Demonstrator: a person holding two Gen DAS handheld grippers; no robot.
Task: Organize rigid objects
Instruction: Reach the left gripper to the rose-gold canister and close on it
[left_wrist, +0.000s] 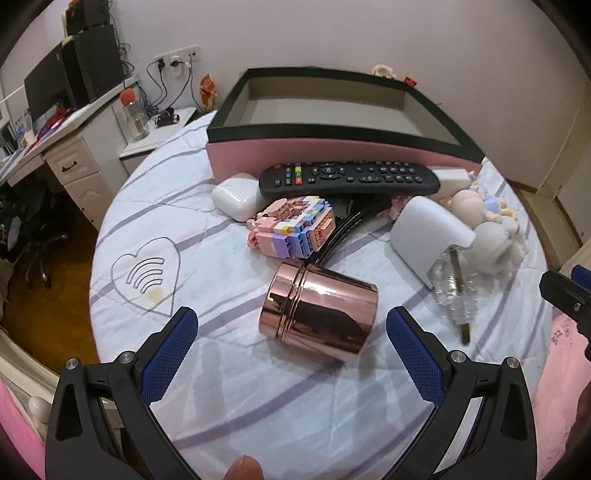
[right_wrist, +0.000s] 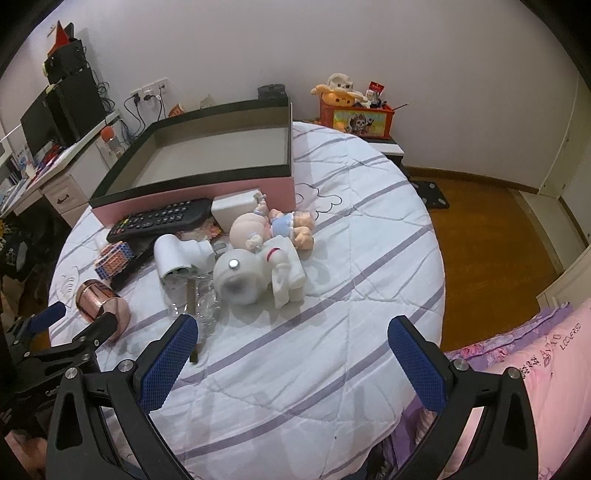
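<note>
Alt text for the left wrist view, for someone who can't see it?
The open left gripper points at a rose-gold canister lying on its side on a striped bedspread. Behind it sit a block toy, white earbud case, black remote and an empty pink box.
</note>
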